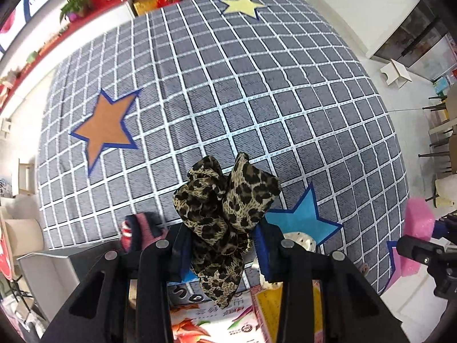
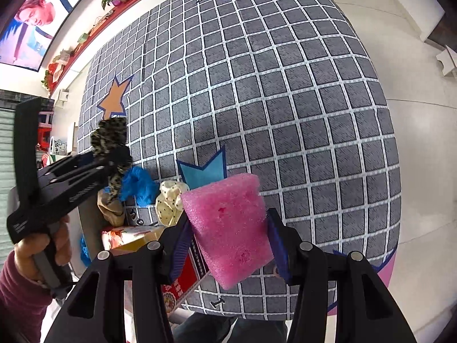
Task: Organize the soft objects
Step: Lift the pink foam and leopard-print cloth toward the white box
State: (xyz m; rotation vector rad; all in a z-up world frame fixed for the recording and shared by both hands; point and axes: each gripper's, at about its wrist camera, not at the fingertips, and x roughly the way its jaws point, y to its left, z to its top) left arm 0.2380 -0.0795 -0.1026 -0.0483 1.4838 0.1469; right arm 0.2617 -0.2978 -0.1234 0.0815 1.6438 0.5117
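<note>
Blue fluffy item in right-wrist view only

The checked bed lies open across its middle and far side — only the near edge is crowded: blue cloth, dotted cloth, printed box.

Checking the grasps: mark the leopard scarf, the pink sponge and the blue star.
leopard scarf (image 1: 225, 200): left wrist view, bunched middle.
pink sponge (image 2: 231, 225): right wrist view, front face.
blue star (image 1: 300, 220): left wrist view, its centre.
</note>
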